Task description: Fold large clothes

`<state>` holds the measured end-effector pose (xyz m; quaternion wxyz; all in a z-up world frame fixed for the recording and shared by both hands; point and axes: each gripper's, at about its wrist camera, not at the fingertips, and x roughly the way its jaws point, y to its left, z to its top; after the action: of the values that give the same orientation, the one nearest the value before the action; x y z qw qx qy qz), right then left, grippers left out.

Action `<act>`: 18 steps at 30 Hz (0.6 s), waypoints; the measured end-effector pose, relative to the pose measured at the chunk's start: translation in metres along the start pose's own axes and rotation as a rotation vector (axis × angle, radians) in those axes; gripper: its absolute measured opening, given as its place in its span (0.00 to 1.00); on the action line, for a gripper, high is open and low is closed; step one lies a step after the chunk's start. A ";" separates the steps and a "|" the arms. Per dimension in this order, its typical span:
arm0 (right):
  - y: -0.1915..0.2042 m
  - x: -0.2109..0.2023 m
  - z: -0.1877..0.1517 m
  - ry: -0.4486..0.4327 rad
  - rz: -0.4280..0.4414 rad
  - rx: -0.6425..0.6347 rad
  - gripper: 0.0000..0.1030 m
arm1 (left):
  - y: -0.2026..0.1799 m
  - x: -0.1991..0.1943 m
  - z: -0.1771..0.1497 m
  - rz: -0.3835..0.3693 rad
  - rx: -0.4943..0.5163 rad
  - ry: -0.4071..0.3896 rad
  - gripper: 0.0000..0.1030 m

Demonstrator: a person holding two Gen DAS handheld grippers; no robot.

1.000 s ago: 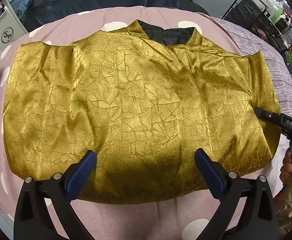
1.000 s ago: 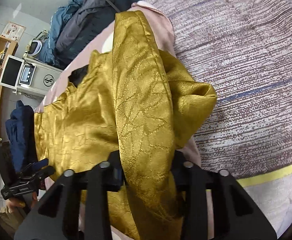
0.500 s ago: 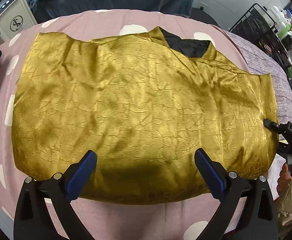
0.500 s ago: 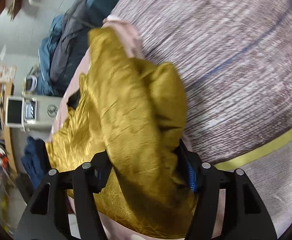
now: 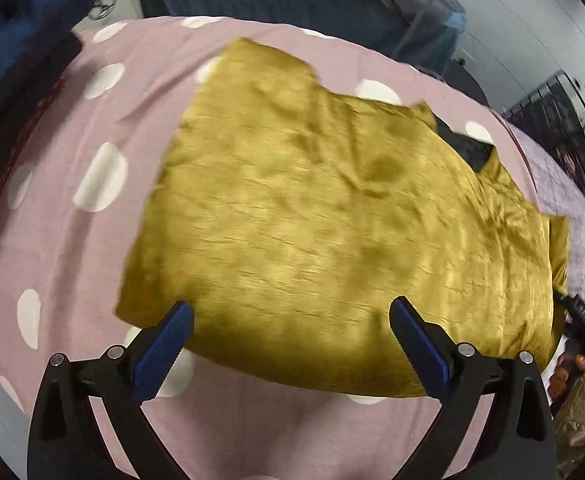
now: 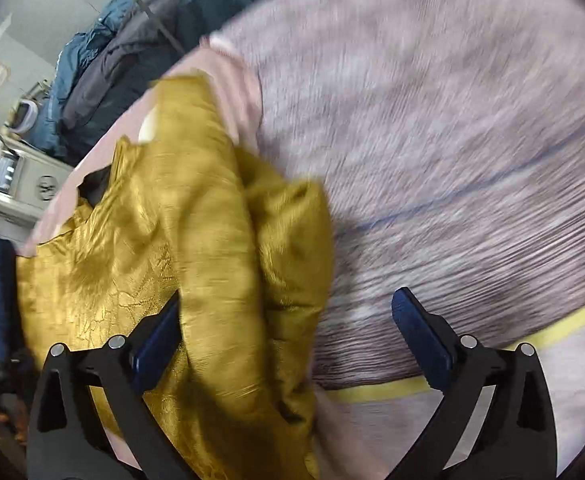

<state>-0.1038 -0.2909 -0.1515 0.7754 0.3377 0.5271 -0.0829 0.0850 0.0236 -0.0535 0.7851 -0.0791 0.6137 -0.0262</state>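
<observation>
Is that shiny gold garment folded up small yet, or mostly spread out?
Mostly spread out. The gold garment lies broad across the dotted pink cover; only its sleeve is turned over onto it at one side.

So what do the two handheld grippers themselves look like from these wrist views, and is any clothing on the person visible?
Both match: the left gripper and the right gripper have black angular plastic frames with triangular cut-outs, silver round bolt heads at the joints, and blue ribbed pads lining the fingers. No cables or readable markings show. At the left view's lower right edge, a khaki sleeve is visible.
</observation>
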 end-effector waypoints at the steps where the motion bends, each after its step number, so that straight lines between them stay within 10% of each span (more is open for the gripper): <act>1: -0.001 -0.002 0.001 -0.024 0.009 0.013 0.96 | 0.012 -0.002 0.003 0.013 -0.023 -0.007 0.94; 8: 0.021 0.003 0.002 0.017 -0.020 -0.058 0.91 | 0.082 -0.009 0.017 0.063 -0.162 -0.034 0.94; 13: 0.038 0.006 -0.001 0.047 -0.055 -0.094 0.70 | 0.097 0.012 0.032 0.061 -0.160 -0.007 0.94; 18: 0.051 0.008 -0.005 0.072 -0.070 -0.121 0.57 | 0.081 0.045 0.055 -0.067 -0.091 0.050 0.94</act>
<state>-0.0799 -0.2476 -0.1371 0.7715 0.2744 0.5703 -0.0659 0.1443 0.1021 -0.0964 0.7638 -0.1346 0.6307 -0.0267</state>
